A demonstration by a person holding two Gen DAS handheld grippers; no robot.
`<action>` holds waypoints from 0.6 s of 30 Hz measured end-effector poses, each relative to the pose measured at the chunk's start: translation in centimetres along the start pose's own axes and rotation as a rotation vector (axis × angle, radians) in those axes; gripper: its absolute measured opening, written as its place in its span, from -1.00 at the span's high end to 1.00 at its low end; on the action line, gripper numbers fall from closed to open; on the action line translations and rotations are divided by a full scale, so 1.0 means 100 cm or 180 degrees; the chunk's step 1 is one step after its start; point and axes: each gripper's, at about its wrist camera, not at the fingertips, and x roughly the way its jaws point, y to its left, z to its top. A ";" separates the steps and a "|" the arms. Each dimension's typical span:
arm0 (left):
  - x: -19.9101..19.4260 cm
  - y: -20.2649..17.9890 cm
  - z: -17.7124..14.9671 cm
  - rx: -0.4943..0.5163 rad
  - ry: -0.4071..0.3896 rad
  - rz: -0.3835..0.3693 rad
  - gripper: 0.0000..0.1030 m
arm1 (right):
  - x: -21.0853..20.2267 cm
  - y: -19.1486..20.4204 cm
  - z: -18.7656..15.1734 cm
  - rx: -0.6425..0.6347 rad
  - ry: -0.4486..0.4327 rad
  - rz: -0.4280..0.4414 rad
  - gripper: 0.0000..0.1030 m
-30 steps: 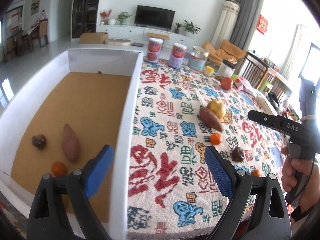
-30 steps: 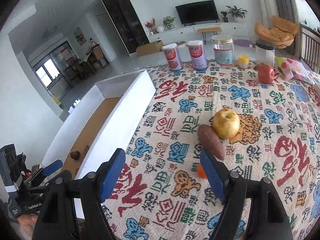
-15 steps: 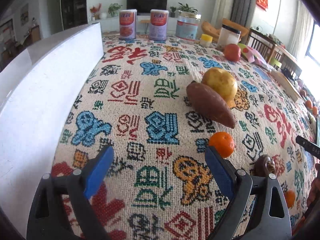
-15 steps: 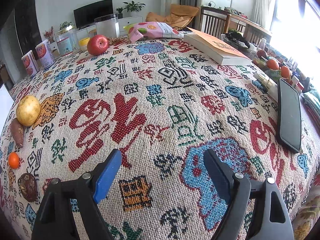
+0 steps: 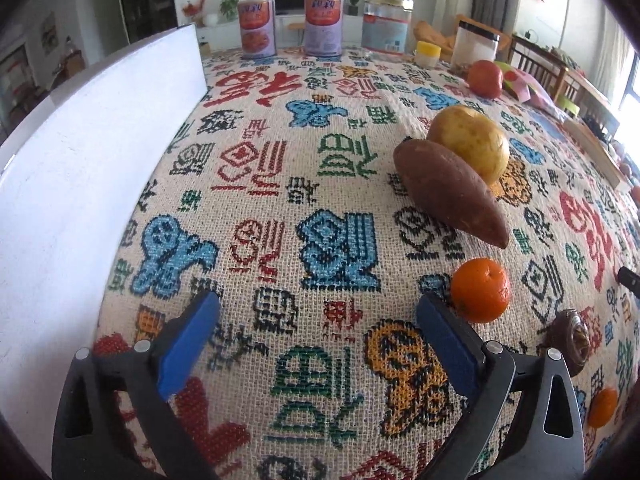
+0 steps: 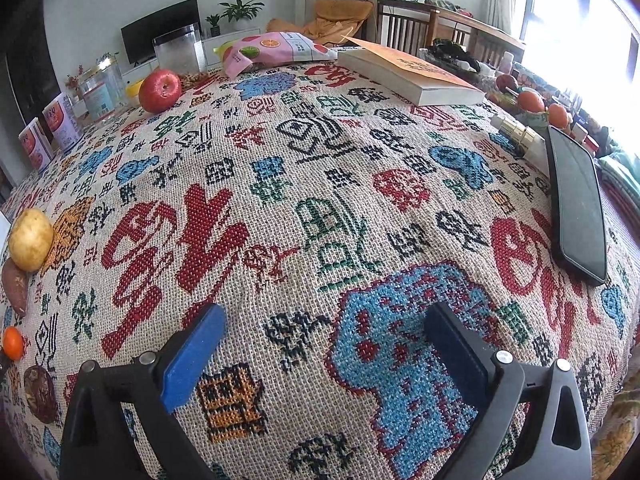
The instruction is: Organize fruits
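My left gripper [image 5: 316,322] is open and empty, low over the patterned tablecloth. A small orange [image 5: 480,290] lies just right of its right finger. A sweet potato [image 5: 448,192] and a yellow apple [image 5: 468,144] lie touching farther ahead. A dark brown fruit [image 5: 568,340], a second orange [image 5: 602,408] and a red apple [image 5: 485,79] lie to the right. My right gripper [image 6: 324,336] is open and empty over bare cloth. In the right wrist view the yellow apple [image 6: 30,239], sweet potato [image 6: 14,286], orange [image 6: 13,343] and brown fruit [image 6: 40,392] lie at far left, the red apple [image 6: 160,90] far back.
The white box wall [image 5: 88,152] stands along the left. Two cans [image 5: 258,26], a jar [image 5: 386,24] and a plastic container [image 5: 476,48] line the far edge. A book [image 6: 412,74], a snack bag [image 6: 276,48] and a phone [image 6: 576,204] lie right.
My left gripper has swung from over the box down onto the tablecloth and closer to the small orange. My right gripper has turned away from the fruits toward the table's right side.
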 end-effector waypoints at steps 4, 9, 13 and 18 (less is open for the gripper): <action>0.000 0.000 0.000 0.0001 0.0000 0.0001 -0.95 | 0.000 0.001 -0.001 -0.0003 0.0005 -0.0009 -0.99; 0.000 0.000 0.000 0.0000 0.0000 0.0001 -0.95 | 0.000 0.001 -0.001 -0.0004 0.0005 -0.0009 -1.00; 0.000 0.000 0.000 0.0001 0.0000 0.0001 -0.95 | 0.000 0.001 -0.001 -0.0004 0.0006 -0.0009 -1.00; 0.000 0.000 0.000 0.0001 0.0000 0.0002 -0.95 | 0.000 0.001 -0.001 -0.0004 0.0006 -0.0008 -1.00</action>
